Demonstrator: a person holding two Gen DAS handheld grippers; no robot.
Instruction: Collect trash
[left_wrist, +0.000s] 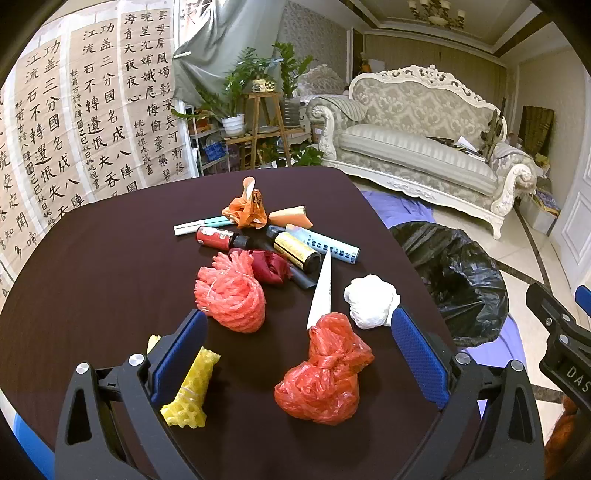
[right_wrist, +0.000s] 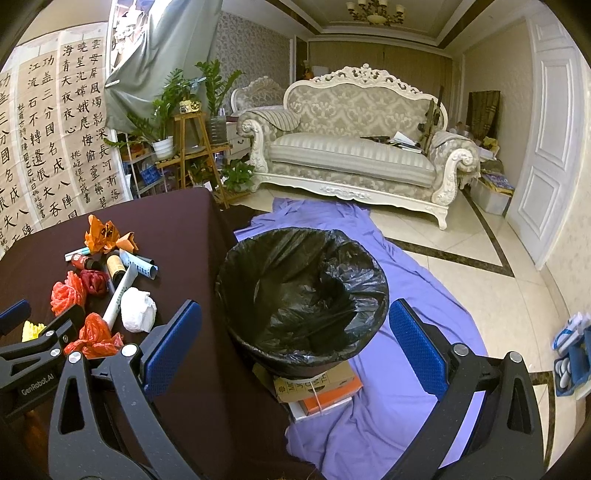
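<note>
While your two claws hang spread wide over the scene, the biggest thing before you is the dark table (left_wrist: 110, 295), which fills the space under and ahead of your left gripper (left_wrist: 299, 343). Its blue pads (left_wrist: 421, 354) stand far apart, gripping nothing. Your right gripper (right_wrist: 295, 343) is just as slack, jaws parted, and the bin with the black liner (right_wrist: 303, 291) sits directly ahead between its fingers, off the table's right edge, resting on a stack of boxes (right_wrist: 317, 387) over a purple sheet (right_wrist: 406, 295).

Back at your left claw, the knotted red plastic bag (left_wrist: 325, 373) lies between the fingers, nearer the right pad but touching neither. Just beyond the left fingertip sits the coral net bundle (left_wrist: 232, 291). Beyond the right fingertip, almost against it, rests the white crumpled wad (left_wrist: 371, 301). A yellow mesh sleeve (left_wrist: 192, 391) lies beside the left pad, on its inner side. A white paper cone (left_wrist: 322, 291) points away from you, its wide end at the red bag.

Farther ahead, well apart from the claw, the rest of the trash clusters: a dark red crumpled bag (left_wrist: 271, 264), a light blue printed tube (left_wrist: 325, 243), a gold-labelled bottle (left_wrist: 295, 251), a red bottle (left_wrist: 218, 237) and an orange wrapper (left_wrist: 247, 208).
</note>
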